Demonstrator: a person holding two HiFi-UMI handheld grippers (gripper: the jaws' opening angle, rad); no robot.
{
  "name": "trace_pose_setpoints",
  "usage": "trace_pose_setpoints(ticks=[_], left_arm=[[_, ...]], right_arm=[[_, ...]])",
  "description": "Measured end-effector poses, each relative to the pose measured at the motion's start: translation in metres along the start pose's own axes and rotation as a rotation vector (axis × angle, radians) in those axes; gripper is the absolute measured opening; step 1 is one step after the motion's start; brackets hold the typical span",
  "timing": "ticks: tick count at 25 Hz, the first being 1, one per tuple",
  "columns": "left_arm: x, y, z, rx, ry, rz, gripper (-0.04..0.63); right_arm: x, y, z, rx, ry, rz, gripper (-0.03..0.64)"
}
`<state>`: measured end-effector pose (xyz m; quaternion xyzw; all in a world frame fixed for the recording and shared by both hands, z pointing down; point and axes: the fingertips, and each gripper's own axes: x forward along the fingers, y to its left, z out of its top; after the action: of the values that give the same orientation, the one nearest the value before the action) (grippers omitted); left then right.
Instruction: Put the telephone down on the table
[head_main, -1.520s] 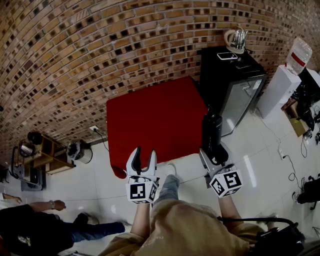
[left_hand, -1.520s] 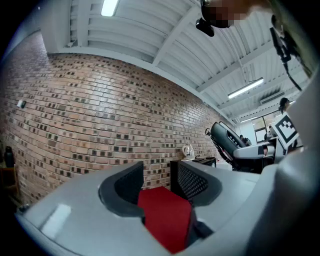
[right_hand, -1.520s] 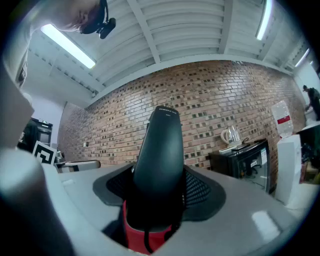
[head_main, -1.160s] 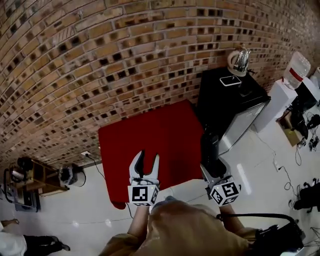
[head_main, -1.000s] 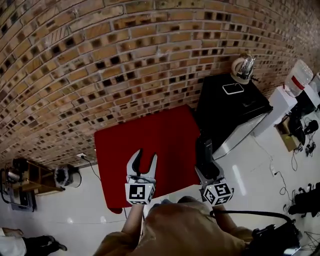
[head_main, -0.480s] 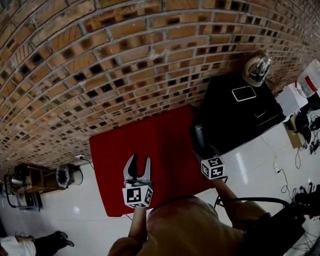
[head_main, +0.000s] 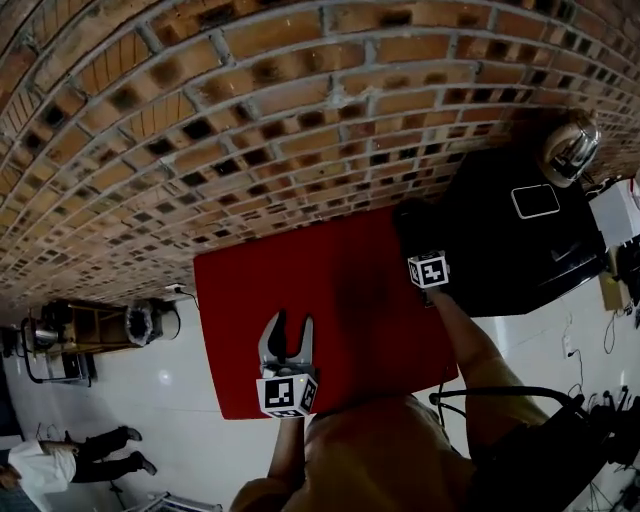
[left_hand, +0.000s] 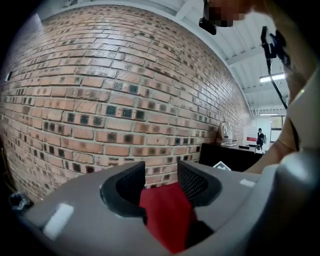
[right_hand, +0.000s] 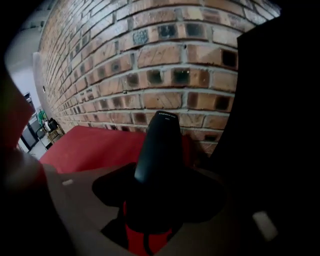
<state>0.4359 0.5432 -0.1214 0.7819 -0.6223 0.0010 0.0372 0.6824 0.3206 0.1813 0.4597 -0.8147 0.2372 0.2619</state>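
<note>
Though earlier off its edge, telephone (right_hand: 157, 145) now over table (head_main: 290, 300) far corner.

The counter (head_main: 300, 300) is a rectangular top covered in plain red. Its far edge is set against the brick wall (head_main: 250, 120) and its near edge faces the person. It stands on a glossy white tiled floor (head_main: 150, 400). Just beside its right end stands a black cabinet (head_main: 500, 270) — whether the two touch cannot be told. The cabinet's dark top carries a shiny metal kettle (head_main: 570, 150) at its far corner and a flat dark device with a pale rim (head_main: 536, 201) near it. Off the counter's left end, a wooden shelf unit (head_main: 70, 335) stands on the floor — close to the wall.
</note>
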Motion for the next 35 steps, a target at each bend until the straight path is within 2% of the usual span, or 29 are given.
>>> trace_pose_setpoints(ticks=[2, 6, 9, 10, 12, 15, 18, 21, 24, 27, 30, 33, 35], left_arm=[[-0.001, 0.007, -0.017, 0.017, 0.065, 0.0, 0.201], [-0.001, 0.018, -0.041, -0.011, 0.116, 0.018, 0.201], [0.011, 0.019, -0.035, -0.043, -0.004, 0.009, 0.201], [0.013, 0.019, -0.034, -0.053, -0.019, 0.006, 0.201], [0.016, 0.017, -0.037, -0.064, -0.016, 0.001, 0.201], [0.019, 0.014, -0.038, -0.066, -0.009, -0.017, 0.201], [0.023, 0.007, -0.022, -0.068, -0.02, -0.046, 0.201], [0.02, -0.001, 0.006, -0.049, -0.058, -0.067, 0.201], [0.011, -0.008, 0.035, -0.031, -0.091, -0.063, 0.201], [-0.001, -0.013, 0.065, -0.009, -0.14, -0.062, 0.201], [-0.02, -0.019, 0.1, 0.015, -0.208, -0.057, 0.201], [-0.04, -0.025, 0.131, 0.062, -0.268, -0.034, 0.201], [-0.05, -0.028, 0.142, 0.072, -0.288, -0.021, 0.201]], right_arm=[[0.025, -0.003, -0.016, 0.004, 0.047, -0.021, 0.284], [0.057, 0.0, -0.045, -0.01, 0.101, -0.052, 0.284], [0.06, 0.003, -0.043, 0.025, 0.051, -0.056, 0.29], [0.06, 0.004, -0.041, 0.024, 0.039, -0.053, 0.291], [0.056, 0.008, -0.039, 0.006, 0.024, -0.039, 0.312], [0.036, 0.019, -0.026, 0.0, -0.032, -0.003, 0.416], [-0.013, 0.038, 0.011, -0.068, -0.164, 0.023, 0.437], [-0.105, 0.076, 0.074, -0.14, -0.401, 0.068, 0.437], [-0.212, 0.112, 0.135, -0.105, -0.651, 0.11, 0.439], [-0.297, 0.139, 0.174, -0.088, -0.834, 0.121, 0.439], [-0.358, 0.161, 0.196, -0.106, -0.946, 0.113, 0.437], [-0.401, 0.183, 0.207, -0.14, -1.013, 0.106, 0.436], [-0.426, 0.193, 0.208, -0.152, -1.066, 0.109, 0.413]])
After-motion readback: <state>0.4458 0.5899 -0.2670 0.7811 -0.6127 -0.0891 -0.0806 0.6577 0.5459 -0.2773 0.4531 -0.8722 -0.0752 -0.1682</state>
